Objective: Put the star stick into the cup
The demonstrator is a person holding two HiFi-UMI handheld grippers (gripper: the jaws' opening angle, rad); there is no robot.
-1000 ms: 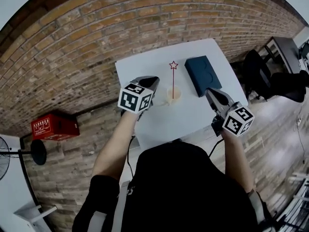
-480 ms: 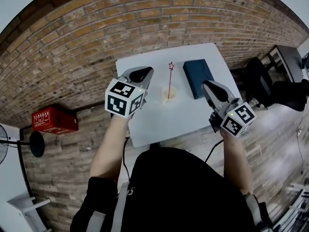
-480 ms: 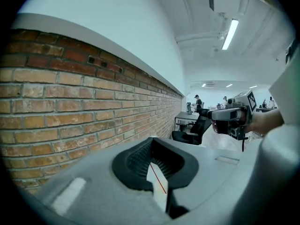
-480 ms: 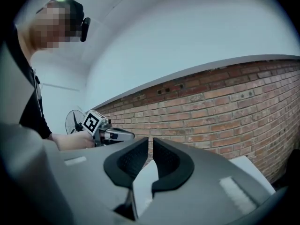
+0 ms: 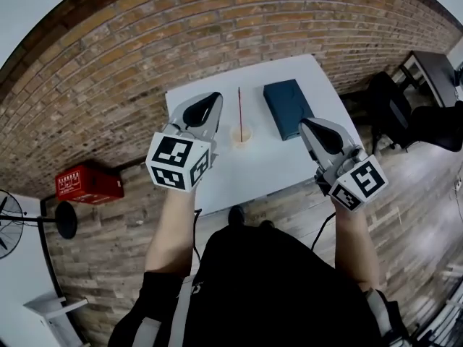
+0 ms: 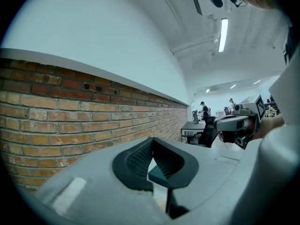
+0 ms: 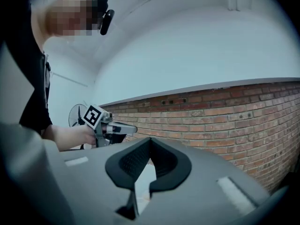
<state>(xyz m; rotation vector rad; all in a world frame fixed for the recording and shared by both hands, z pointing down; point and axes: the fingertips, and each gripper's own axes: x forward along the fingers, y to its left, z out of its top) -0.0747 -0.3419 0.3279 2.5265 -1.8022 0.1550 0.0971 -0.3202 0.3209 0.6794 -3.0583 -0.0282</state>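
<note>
The thin red star stick stands upright in the pale cup on the white table; from above its star shows only as a line. My left gripper is raised well above the table, left of the cup, its jaws shut and empty. On the other side my right gripper hangs just as high, also shut on nothing. The left gripper view looks along a brick wall and catches the right gripper. The right gripper view shows the left gripper in a hand.
A dark blue book lies on the table right of the cup. A brick wall runs behind the table. A red box and a fan stand at the left; a black chair is at the right.
Both grippers have risen away from the table toward the head camera. The stick stays in the cup, and the table looks smaller and farther off.
</note>
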